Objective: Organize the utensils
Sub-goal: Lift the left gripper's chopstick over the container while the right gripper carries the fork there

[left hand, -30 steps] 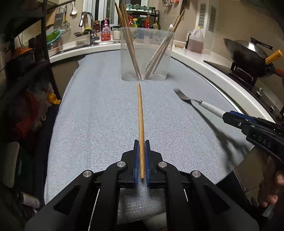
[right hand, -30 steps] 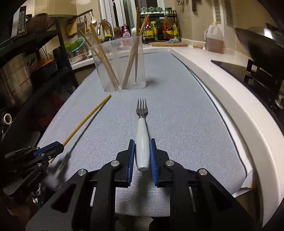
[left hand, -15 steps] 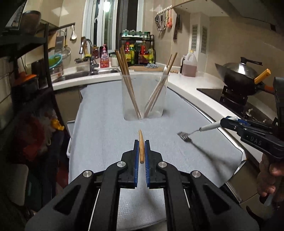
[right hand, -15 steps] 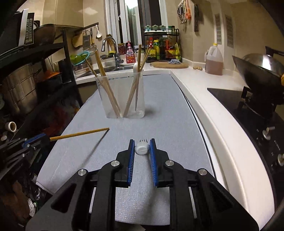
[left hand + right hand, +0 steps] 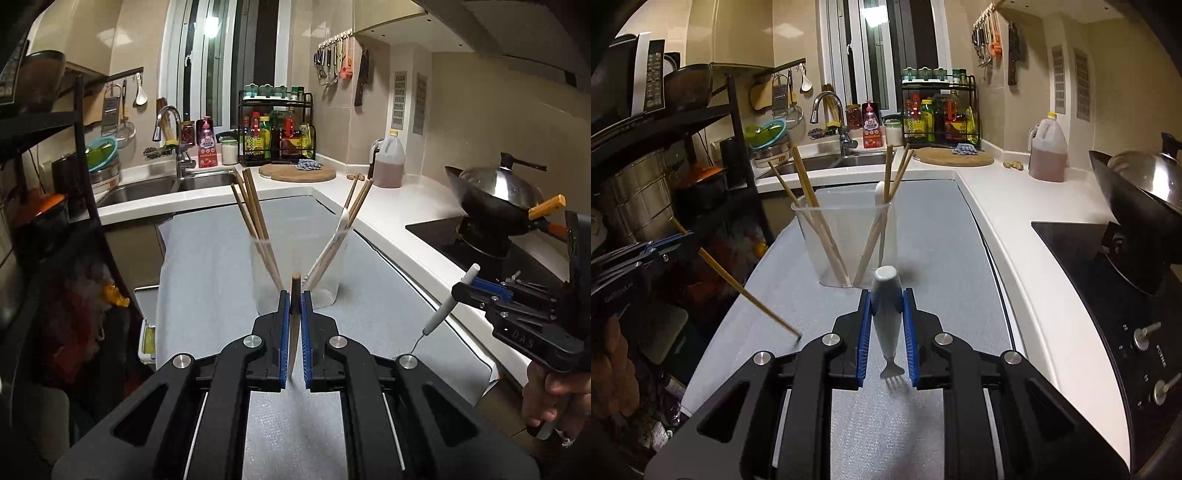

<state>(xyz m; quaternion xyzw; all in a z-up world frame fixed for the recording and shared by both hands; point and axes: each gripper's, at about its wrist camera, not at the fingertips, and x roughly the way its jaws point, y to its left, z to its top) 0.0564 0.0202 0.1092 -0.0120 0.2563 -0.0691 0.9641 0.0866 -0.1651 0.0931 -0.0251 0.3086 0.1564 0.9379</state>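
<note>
The fingers of the left gripper [image 5: 294, 295] are seen clamped on a single wooden chopstick [image 5: 293, 321], which is held steeply, its upper end facing the camera and its lower tip hidden behind the jaws. From the right wrist view the same chopstick [image 5: 746, 291] is seen slanting down over the grey mat [image 5: 942, 243], though whether its tip touches the mat cannot be told. The fingers of the right gripper [image 5: 886, 295] are closed on the white handle of one fork [image 5: 886, 317], held upright with the tines pointing down, clear of the mat.

One clear plastic container [image 5: 846, 240] is seen standing on the mat beyond both grippers. Inside it, two groups of chopsticks are leaned to opposite sides: about three on the left [image 5: 256, 225] and two or three on the right [image 5: 354, 203]; the exact count is blurred where they overlap. One white-handled utensil [image 5: 881, 218] is also stood in it, its working end hidden.

Beyond, one sink [image 5: 147, 188], one round cutting board [image 5: 297, 173], one jug of brown liquid [image 5: 386, 162] and one wok [image 5: 495, 199] are visible. A hand [image 5: 550, 402] is partly cut off at the frame edge.
</note>
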